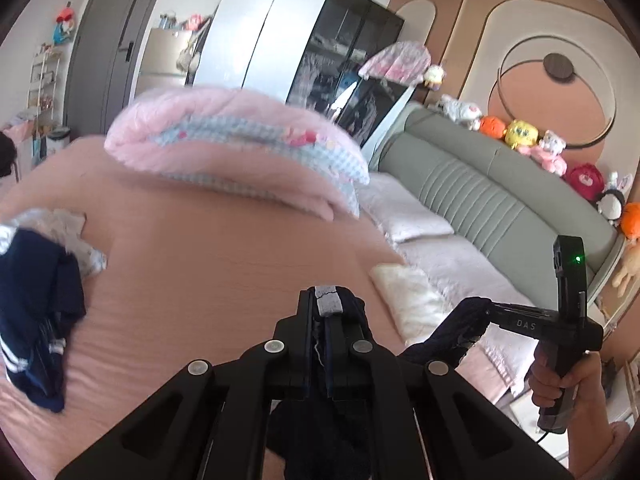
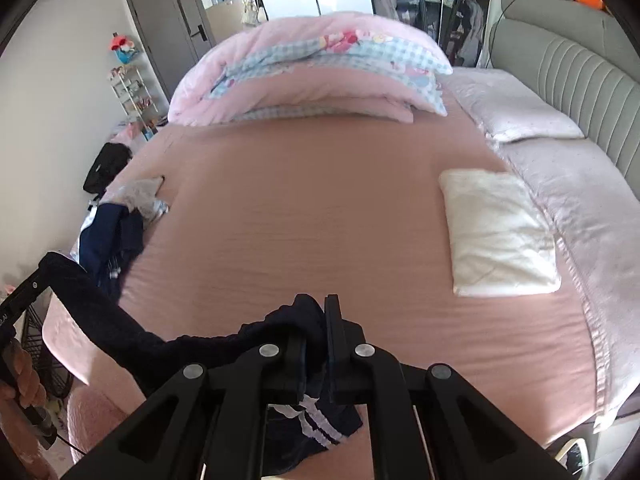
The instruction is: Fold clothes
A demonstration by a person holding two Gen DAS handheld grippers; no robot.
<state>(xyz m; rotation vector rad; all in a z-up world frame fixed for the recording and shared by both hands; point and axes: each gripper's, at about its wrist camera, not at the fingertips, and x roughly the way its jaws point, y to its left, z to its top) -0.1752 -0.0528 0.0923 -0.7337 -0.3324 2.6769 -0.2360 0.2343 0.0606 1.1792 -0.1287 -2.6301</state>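
Left gripper (image 1: 325, 312) pressed together on one end of navy garment (image 2: 120, 328); right gripper (image 2: 320, 320) likewise pinching the other end, white-striped part hanging below. Garment stretched between both, held above pink bed sheet (image 2: 320, 208). Unfolded clothes pile (image 2: 120, 220) at sheet's left edge; folded white item (image 2: 496, 236) at right; pink quilt (image 2: 312, 72) beyond.

Both wrist cams look fwd and down along own jaws, close above pink bed (image 2: 320, 208); both show it.
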